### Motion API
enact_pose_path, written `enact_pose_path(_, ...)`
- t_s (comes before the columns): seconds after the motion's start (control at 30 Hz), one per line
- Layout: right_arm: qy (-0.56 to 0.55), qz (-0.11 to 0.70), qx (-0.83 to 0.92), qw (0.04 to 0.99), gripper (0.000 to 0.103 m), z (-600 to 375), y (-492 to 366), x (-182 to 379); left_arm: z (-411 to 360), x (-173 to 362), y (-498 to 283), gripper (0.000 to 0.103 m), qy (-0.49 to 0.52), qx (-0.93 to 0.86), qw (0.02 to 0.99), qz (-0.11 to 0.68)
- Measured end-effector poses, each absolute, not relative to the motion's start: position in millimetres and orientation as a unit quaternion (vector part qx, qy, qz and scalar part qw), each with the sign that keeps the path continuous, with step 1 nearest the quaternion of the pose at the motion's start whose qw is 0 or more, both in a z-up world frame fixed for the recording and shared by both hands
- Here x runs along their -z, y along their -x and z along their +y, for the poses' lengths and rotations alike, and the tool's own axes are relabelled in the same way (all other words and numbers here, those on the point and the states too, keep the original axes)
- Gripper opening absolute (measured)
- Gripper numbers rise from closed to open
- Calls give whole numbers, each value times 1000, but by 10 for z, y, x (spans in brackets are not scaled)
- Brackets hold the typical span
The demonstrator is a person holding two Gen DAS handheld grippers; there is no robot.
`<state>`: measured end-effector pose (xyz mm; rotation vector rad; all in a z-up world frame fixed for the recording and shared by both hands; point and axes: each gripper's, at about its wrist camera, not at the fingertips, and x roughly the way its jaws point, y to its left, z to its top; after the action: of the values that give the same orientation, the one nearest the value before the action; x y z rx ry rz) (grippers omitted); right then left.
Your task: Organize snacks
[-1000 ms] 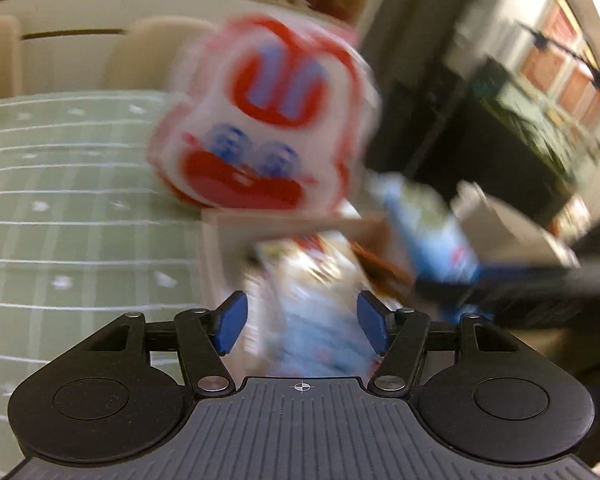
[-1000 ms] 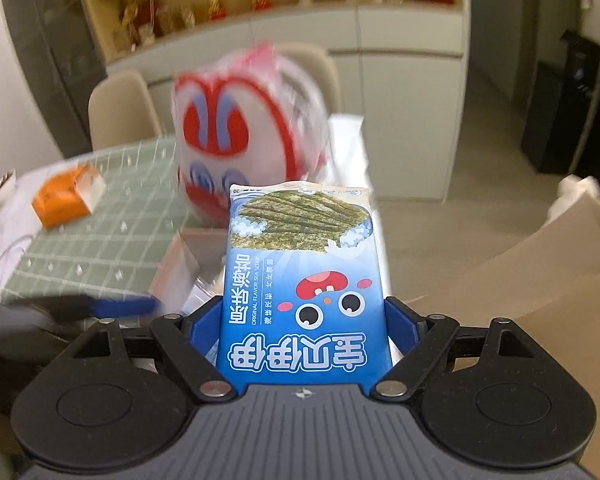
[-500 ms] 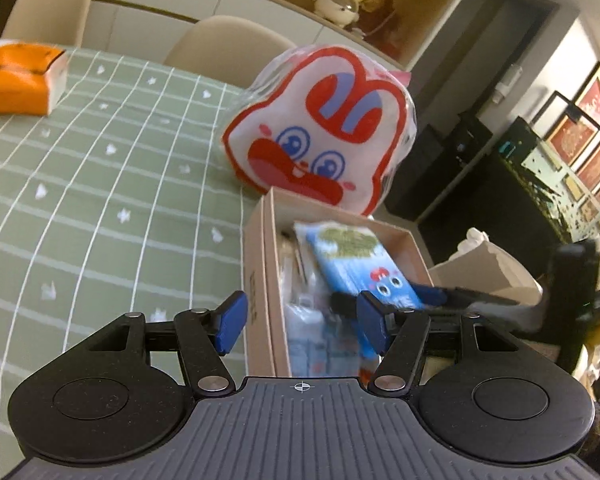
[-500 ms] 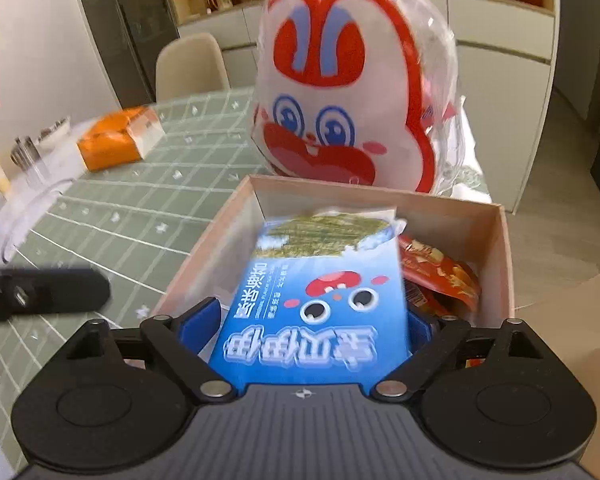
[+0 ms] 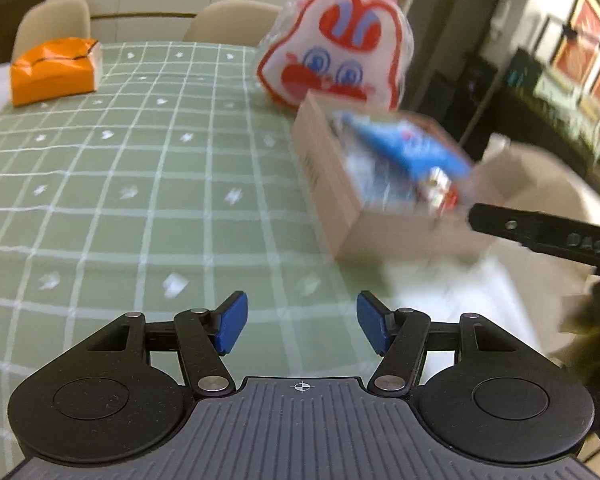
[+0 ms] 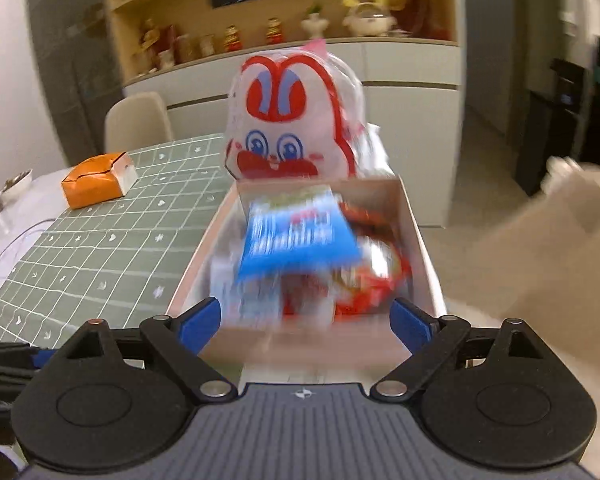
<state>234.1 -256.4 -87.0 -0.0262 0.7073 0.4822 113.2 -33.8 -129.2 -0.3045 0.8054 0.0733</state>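
A cardboard box (image 6: pixel 414 236) of snacks sits at the table's right edge; it also shows in the left wrist view (image 5: pixel 324 168). A blue seaweed packet (image 6: pixel 296 236) lies on top of the snacks inside it, blurred, and shows in the left wrist view (image 5: pixel 408 148) too. Red snack packets (image 6: pixel 372 276) lie beside it in the box. My right gripper (image 6: pixel 304 322) is open and empty, just short of the box's near wall. My left gripper (image 5: pixel 300 324) is open and empty over the green tablecloth, left of the box.
A rabbit-face snack bag (image 6: pixel 292 128) stands behind the box. An orange box (image 5: pixel 54 70) lies at the far left of the green checked tablecloth (image 5: pixel 140 184). A brown paper bag (image 6: pixel 540 248) is at the right, off the table. Chairs stand behind the table.
My right gripper has opened and let the blue seaweed packet drop into the box, then pulled back. My left gripper has drawn back and to the left, away from the box.
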Motion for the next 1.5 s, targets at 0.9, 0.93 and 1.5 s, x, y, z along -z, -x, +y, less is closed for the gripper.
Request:
enact_pose_path(0.9,47,377,-127,916,103,-2270,-1493,1664,-547,1692,-682,68,36,-86,938,334)
enact_pose_path(0.93,47,377,-126,917,103,-2269,-1491,1664,-550,1693,-694,68,36,-88,938,334)
enact_pose_path(1.5,46,373,-126,918,103,-2273,-1481,1675,-571,1699,-746,68,40,-96,937,334)
